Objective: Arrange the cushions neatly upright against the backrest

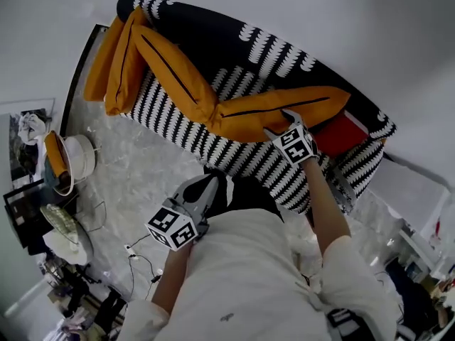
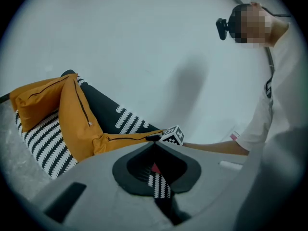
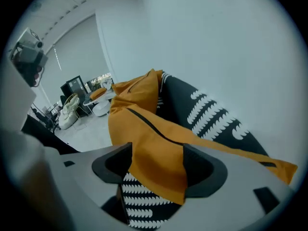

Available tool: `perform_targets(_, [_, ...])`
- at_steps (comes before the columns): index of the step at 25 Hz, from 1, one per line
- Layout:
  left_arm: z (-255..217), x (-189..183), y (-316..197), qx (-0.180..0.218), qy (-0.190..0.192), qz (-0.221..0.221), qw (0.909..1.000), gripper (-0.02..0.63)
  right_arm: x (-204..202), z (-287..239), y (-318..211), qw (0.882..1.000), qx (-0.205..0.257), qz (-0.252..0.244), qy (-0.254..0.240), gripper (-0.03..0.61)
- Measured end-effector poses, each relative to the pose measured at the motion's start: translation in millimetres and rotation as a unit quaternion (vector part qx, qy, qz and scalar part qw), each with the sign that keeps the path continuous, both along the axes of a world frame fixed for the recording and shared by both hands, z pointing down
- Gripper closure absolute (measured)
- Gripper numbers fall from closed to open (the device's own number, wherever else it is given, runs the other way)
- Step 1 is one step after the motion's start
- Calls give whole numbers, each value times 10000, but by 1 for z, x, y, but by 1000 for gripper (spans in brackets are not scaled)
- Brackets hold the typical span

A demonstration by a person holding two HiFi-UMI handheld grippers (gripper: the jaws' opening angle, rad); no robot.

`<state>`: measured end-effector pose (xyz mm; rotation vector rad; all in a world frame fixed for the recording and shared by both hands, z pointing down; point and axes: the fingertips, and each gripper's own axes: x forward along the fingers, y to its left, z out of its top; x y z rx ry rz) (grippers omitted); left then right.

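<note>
The orange cushion [image 3: 144, 129] is seen lying loose between the wide-open jaws of the right gripper [image 3: 156, 170]. The left gripper [image 2: 155, 146] is closed on nothing.

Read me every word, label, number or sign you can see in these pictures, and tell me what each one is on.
No readable text anywhere.
Marker cubes: black-and-white square codes only, no letters.
Sofa: black-and-white pattern, no print.
Pink tag at the person's sleeve: too small to read.
</note>
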<state>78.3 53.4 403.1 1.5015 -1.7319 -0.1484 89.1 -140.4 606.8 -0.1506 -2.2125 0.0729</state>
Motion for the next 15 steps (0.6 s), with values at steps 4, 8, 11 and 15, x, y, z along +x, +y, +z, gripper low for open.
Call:
perform_targets(4, [-2, 0, 4, -78, -75, -69, 9999, 601, 1, 29, -5, 9992, 354, 123, 126, 293])
perform_targets(8, [-3, -7, 17, -98, -73, -179, 9998, 601, 0, 32, -5, 9966, 517, 580, 277, 355])
perform_targets(11, [-2, -12, 18, -39, -40, -128, 9999, 601, 1, 30, -2, 9939, 271, 1023, 304, 491])
perform_targets(15, [-3, -16, 9, 142, 2, 259, 9996, 601, 8, 18, 6, 9870, 103, 1575, 307, 552])
